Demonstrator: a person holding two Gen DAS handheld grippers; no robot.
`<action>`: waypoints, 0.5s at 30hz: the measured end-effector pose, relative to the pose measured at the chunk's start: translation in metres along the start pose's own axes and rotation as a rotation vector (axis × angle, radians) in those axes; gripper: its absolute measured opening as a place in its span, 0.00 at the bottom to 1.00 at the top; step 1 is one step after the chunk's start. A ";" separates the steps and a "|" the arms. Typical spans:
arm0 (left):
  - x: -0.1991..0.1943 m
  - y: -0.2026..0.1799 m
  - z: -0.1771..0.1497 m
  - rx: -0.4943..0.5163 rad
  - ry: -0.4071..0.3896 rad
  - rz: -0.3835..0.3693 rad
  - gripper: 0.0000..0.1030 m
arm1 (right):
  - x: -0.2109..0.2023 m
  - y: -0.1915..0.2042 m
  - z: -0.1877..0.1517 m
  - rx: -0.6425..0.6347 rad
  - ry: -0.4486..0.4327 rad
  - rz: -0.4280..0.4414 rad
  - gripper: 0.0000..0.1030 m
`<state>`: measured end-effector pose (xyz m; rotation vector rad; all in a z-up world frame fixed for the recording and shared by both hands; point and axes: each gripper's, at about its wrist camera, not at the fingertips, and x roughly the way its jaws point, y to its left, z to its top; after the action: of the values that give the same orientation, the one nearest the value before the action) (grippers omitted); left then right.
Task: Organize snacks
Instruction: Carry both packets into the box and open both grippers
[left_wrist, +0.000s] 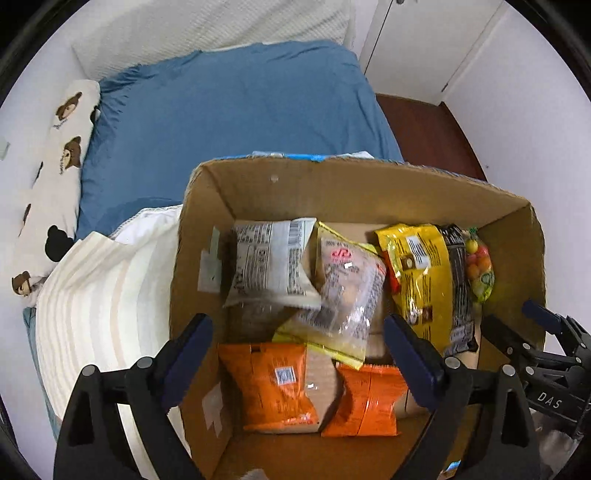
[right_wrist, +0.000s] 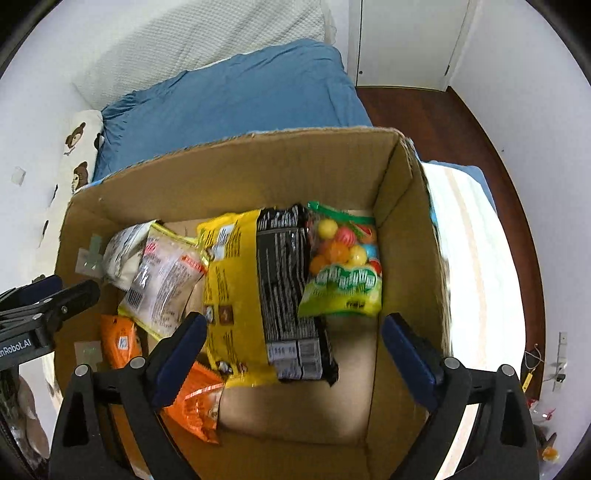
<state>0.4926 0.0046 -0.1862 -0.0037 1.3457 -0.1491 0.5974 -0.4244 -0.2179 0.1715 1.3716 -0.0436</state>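
- Both claws, left (left_wrist: 297, 354) and right (right_wrist: 291, 352), hang spread apart and empty above the box (right_wrist: 229, 173).
- The snacks lie inside the box.
- The slick yellow bag (right_wrist: 236, 288) could slip from a shallow pinch.

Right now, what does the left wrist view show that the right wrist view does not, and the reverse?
Only the left wrist view shows the two orange packets whole, side by side at the near end of the cardboard box, and the white packet laid out in full.

Only the right wrist view shows the green gumball bag clearly and a bare patch of box floor beside the black packet.

Both show the yellow bag, the clear packet, the blue bedsheet, and both grippers' jaws open and empty.
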 end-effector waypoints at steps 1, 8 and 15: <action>-0.004 0.000 -0.005 -0.006 -0.016 0.006 0.92 | -0.002 0.001 -0.004 -0.001 -0.009 -0.001 0.95; -0.037 -0.007 -0.044 -0.014 -0.120 0.016 0.92 | -0.028 0.002 -0.047 -0.005 -0.069 0.032 0.95; -0.079 -0.024 -0.091 0.020 -0.230 0.026 0.92 | -0.066 0.008 -0.086 -0.043 -0.154 0.028 0.95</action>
<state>0.3844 -0.0028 -0.1276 0.0134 1.1141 -0.1362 0.5019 -0.4079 -0.1690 0.1482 1.2155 -0.0037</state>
